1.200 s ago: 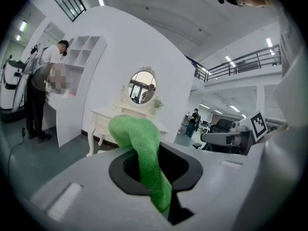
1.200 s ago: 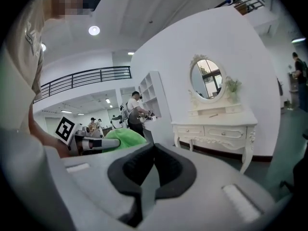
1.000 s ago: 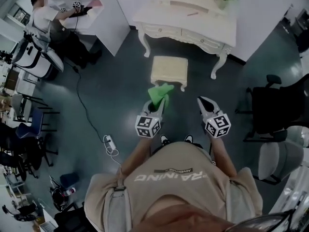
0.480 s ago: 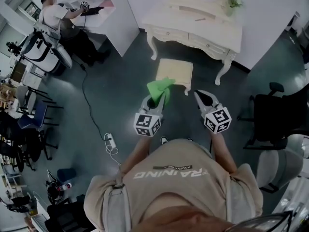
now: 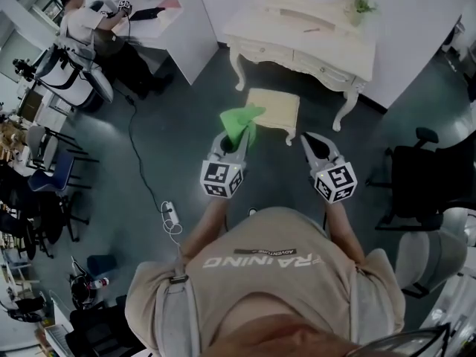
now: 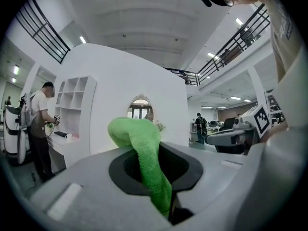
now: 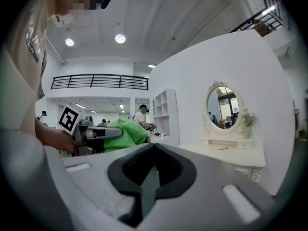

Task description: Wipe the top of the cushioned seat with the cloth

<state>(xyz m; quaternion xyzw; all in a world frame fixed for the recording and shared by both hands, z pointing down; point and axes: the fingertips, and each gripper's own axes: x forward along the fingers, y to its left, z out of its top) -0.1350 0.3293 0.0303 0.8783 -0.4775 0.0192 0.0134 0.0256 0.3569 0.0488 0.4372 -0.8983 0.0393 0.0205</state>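
The cream cushioned seat (image 5: 274,107) stands on the dark floor in front of the white dressing table (image 5: 312,42). My left gripper (image 5: 236,137) is shut on the green cloth (image 5: 239,121), which bunches up over its tips near the seat's left front corner. In the left gripper view the green cloth (image 6: 144,150) rises from between the closed jaws. My right gripper (image 5: 312,141) is held to the right of the seat's front, shut with nothing in it. In the right gripper view the green cloth (image 7: 126,133) shows at left, with the oval mirror (image 7: 223,103) and table (image 7: 231,151) ahead.
A black office chair (image 5: 428,171) stands at the right and a grey one (image 5: 435,250) lower right. A cable and power strip (image 5: 169,218) lie on the floor at left. A person (image 5: 82,28) works at a white shelf unit at the far left. Chairs and gear crowd the left edge.
I have stepped closer to the seat. My left gripper with the green cloth has risen and moved forward toward the seat's left front corner; the right gripper moved forward a little.
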